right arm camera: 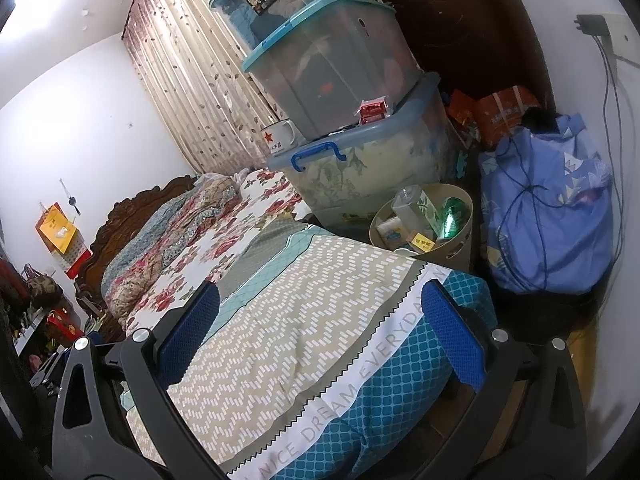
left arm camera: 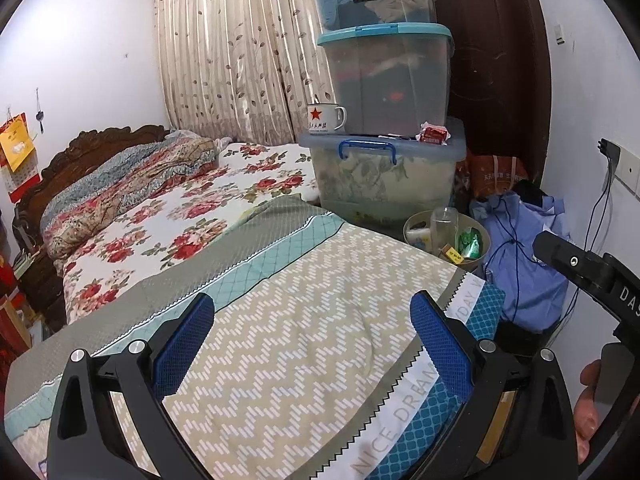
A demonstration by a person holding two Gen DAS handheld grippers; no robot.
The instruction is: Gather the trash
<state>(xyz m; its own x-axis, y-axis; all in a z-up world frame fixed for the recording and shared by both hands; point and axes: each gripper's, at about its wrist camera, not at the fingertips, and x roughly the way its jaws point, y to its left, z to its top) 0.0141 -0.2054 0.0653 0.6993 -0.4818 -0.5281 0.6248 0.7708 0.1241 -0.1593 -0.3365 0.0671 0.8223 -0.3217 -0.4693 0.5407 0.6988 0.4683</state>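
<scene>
A beige round trash bin (left arm camera: 482, 240) (right arm camera: 464, 240) stands on the floor past the foot of the bed. It holds a clear plastic bottle (left arm camera: 443, 224) (right arm camera: 412, 204), a green wrapper (left arm camera: 470, 243) (right arm camera: 452, 216) and small cartons. A red packet (left arm camera: 434, 134) (right arm camera: 372, 111) lies on the lid of the lowest storage box. My left gripper (left arm camera: 314, 326) is open and empty over the patterned quilt (left arm camera: 304, 344). My right gripper (right arm camera: 320, 314) is open and empty over the same quilt (right arm camera: 296, 344). The right gripper's body shows at the right edge of the left wrist view.
Three stacked clear storage boxes (left arm camera: 384, 176) (right arm camera: 360, 168) stand behind the bin, with a white enamel mug (left arm camera: 326, 118) (right arm camera: 278, 136) on the lowest lid. A blue cloth bundle (left arm camera: 524, 248) (right arm camera: 548, 224) and cables lie right of the bin. The floral bed (left arm camera: 192, 216) stretches left.
</scene>
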